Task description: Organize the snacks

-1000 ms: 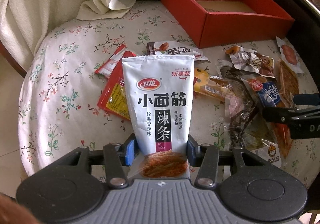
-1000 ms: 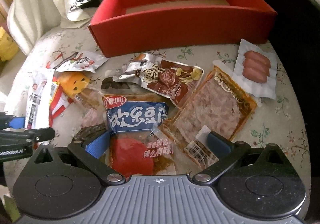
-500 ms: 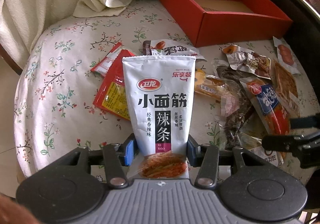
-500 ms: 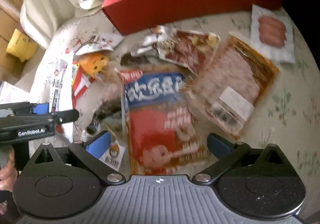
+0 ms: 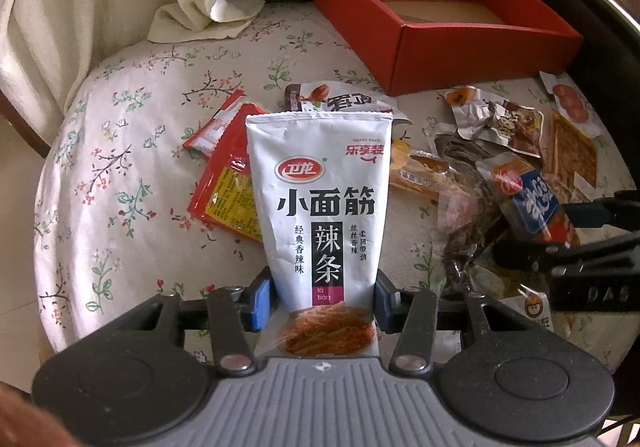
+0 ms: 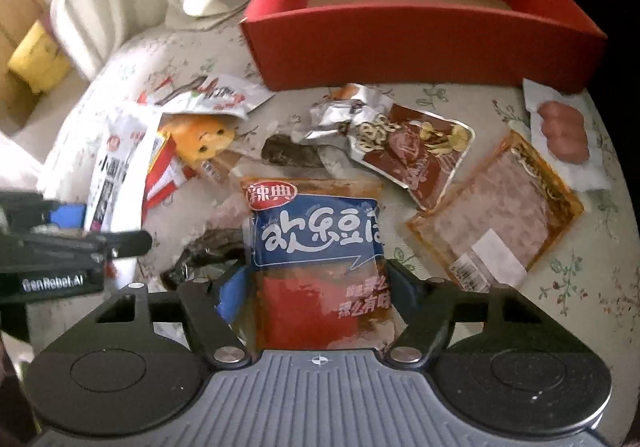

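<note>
Snacks [image 6: 316, 235] litter floral tablecloth [image 5: 132, 151] near red box [image 6: 420, 35].

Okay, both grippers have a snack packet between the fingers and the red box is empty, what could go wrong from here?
The right gripper, jaws just closing, pinches only the near end of the floppy blue-and-red packet; it may slip out or drag the dark packet beside it. The tall white packet in the left gripper could snag the red cardboard box's wall.

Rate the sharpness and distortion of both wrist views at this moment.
Left wrist view: sharp, print on the white packet readable; fisheye bends the red box and darkens the corners. Right wrist view: softer, smeared toward the left around the cardboard boxes, though the blue packet reads clearly.
</note>
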